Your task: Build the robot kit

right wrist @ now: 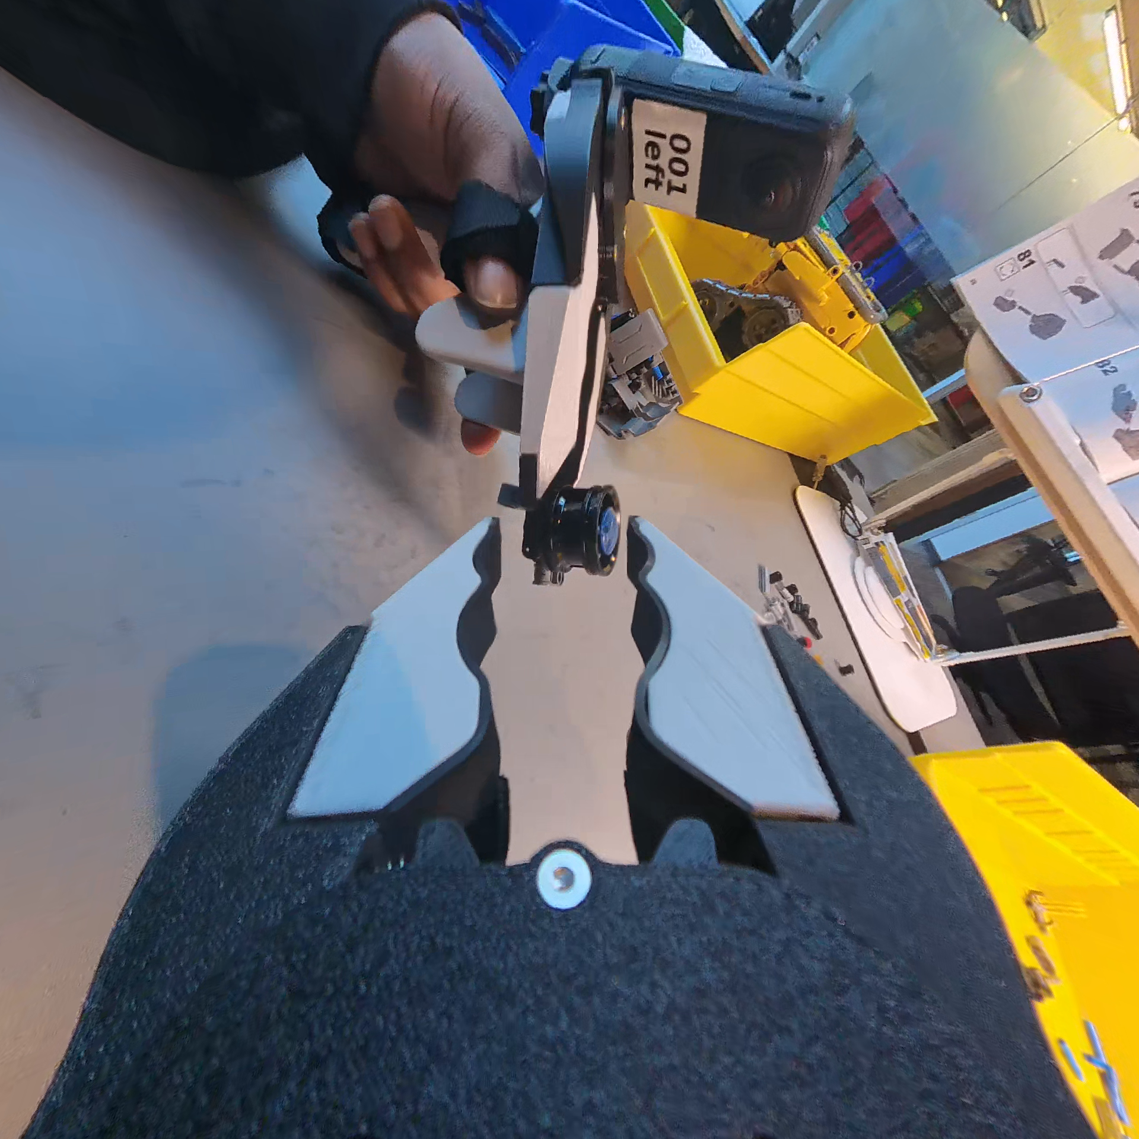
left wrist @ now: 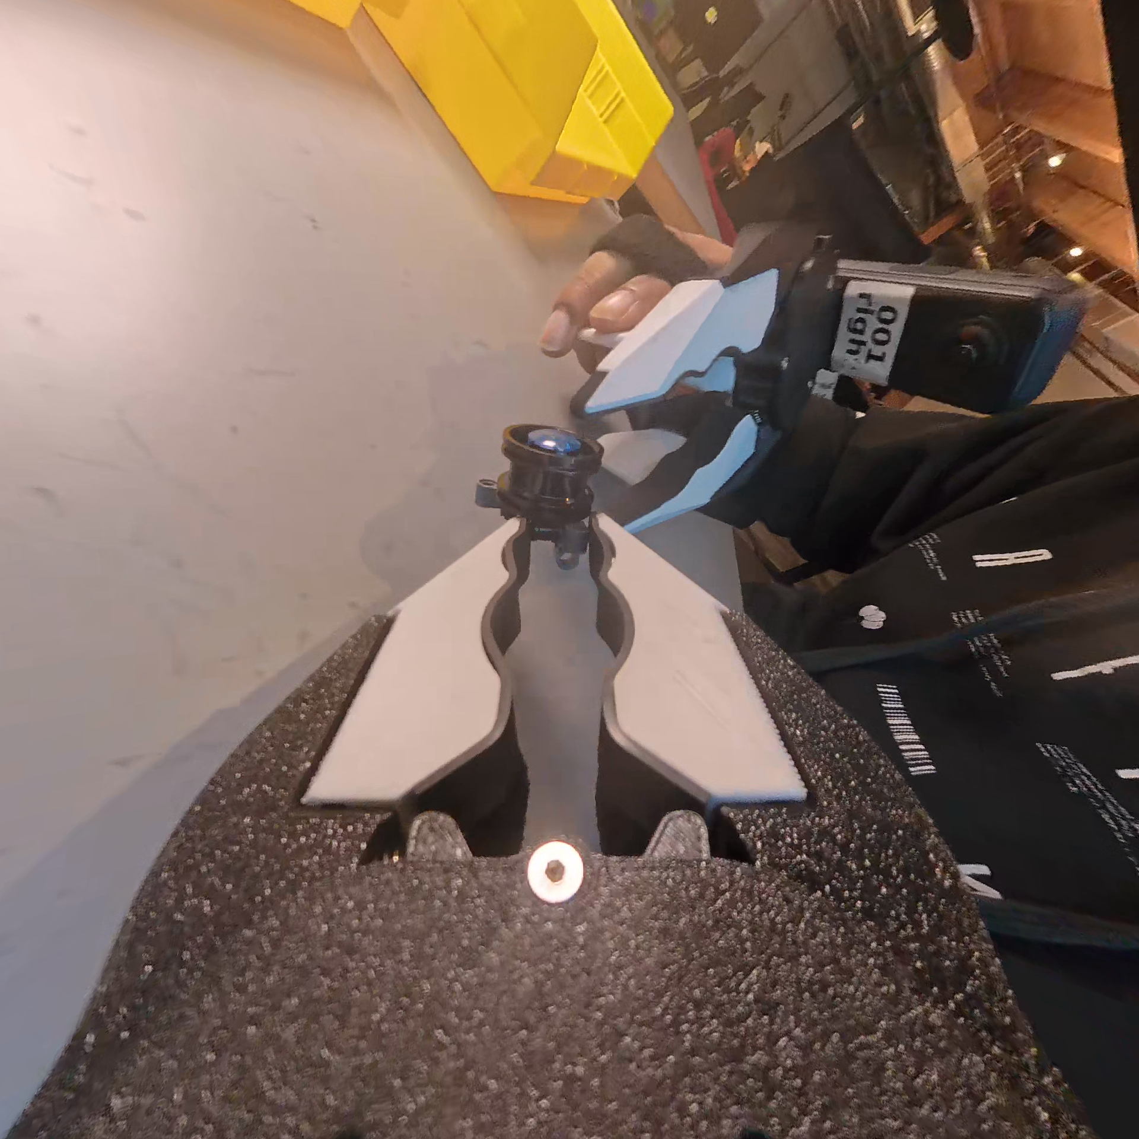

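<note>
Your left gripper (left wrist: 558, 533) pinches a small black lens (left wrist: 550, 471) at its fingertips, above the grey table (left wrist: 216, 370). Your right gripper (right wrist: 561, 524) is spread wide, its tips flanking the lens without touching. Yellow bins (right wrist: 795, 382) stand beyond.

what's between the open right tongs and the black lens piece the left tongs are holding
Nothing: in the right wrist view, only bare table shows between the right tongs and the lens piece pinched by the left tongs.

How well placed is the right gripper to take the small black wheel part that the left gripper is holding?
Probably yes: the right gripper is open with the black wheel part just ahead between its fingertips. The left gripper grips only its rear end, leaving the rim free.
</note>
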`<state>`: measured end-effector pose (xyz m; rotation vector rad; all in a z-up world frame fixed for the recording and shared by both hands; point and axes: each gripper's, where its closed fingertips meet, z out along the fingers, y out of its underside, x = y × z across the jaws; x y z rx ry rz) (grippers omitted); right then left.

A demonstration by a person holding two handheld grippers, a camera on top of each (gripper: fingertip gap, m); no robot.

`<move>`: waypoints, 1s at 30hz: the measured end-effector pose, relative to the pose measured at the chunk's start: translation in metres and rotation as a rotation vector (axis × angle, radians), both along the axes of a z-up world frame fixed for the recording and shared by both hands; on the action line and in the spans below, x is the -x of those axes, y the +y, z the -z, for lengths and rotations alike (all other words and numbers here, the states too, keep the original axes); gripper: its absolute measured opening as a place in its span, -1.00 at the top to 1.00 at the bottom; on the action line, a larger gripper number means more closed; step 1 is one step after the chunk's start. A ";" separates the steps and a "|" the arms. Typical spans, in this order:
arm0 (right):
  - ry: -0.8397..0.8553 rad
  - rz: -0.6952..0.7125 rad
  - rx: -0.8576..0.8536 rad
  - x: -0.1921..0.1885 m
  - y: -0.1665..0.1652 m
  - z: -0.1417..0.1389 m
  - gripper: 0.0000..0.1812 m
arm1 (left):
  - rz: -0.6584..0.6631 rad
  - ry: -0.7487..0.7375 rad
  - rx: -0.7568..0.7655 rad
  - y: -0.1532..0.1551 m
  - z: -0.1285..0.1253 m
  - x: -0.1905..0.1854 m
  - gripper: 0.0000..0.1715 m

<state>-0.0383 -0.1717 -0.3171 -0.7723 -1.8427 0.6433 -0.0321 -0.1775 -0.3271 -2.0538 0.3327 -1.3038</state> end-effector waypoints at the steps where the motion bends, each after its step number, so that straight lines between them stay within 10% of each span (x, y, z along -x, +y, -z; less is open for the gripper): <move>1: -0.009 0.007 -0.009 0.001 0.001 0.003 0.55 | 0.009 -0.022 0.000 -0.001 -0.003 -0.002 0.80; 23: -0.036 0.072 -0.129 0.005 0.005 0.008 0.71 | 0.004 0.052 -0.013 -0.001 0.006 -0.002 0.80; 30: 0.014 0.060 0.426 -0.001 0.012 -0.020 0.43 | 0.000 0.199 -0.225 0.004 -0.004 0.007 0.79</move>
